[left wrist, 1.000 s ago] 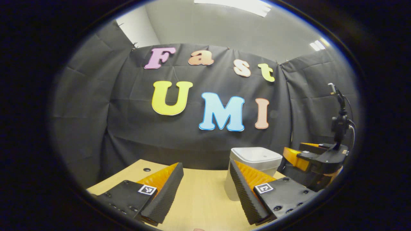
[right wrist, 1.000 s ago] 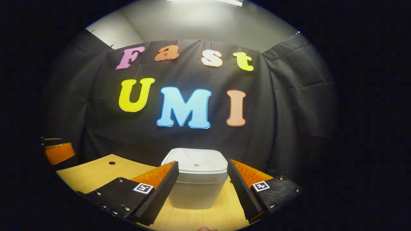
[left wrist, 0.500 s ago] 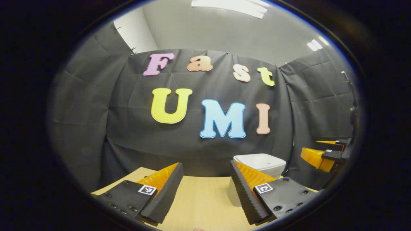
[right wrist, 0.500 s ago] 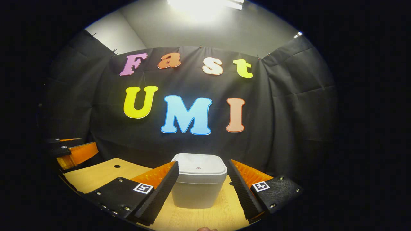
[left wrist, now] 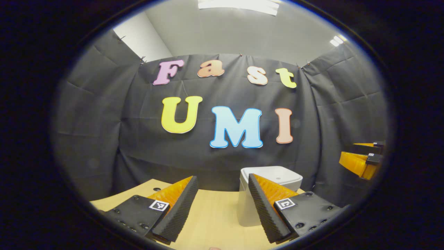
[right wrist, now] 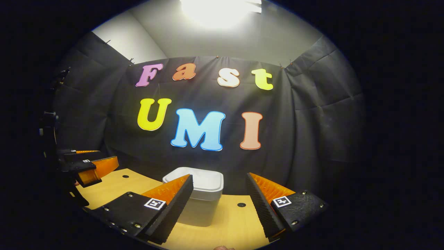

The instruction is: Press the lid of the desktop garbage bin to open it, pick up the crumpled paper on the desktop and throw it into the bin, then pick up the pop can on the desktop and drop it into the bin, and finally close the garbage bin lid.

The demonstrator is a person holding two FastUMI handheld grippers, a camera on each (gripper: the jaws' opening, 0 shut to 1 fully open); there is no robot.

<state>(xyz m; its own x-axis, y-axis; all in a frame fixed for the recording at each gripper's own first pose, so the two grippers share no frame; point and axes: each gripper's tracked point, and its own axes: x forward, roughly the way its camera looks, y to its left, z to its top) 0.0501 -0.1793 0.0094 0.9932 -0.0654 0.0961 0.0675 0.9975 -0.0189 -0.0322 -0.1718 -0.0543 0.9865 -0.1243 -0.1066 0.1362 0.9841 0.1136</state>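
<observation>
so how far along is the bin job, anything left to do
It looks finished or close to it. The garbage bin stands on the desk with its lid closed, and no crumpled paper or pop can lies on the visible desk. Whether they are inside can't be seen. Nothing is in hand: left claw and right claw are both open and empty.

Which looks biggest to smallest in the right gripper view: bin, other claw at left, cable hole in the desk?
1. Bin, lid closed.
2. Left claw, smaller, though its distance from the camera makes true size unsure.
3. Cable hole, by far the smallest.
</observation>
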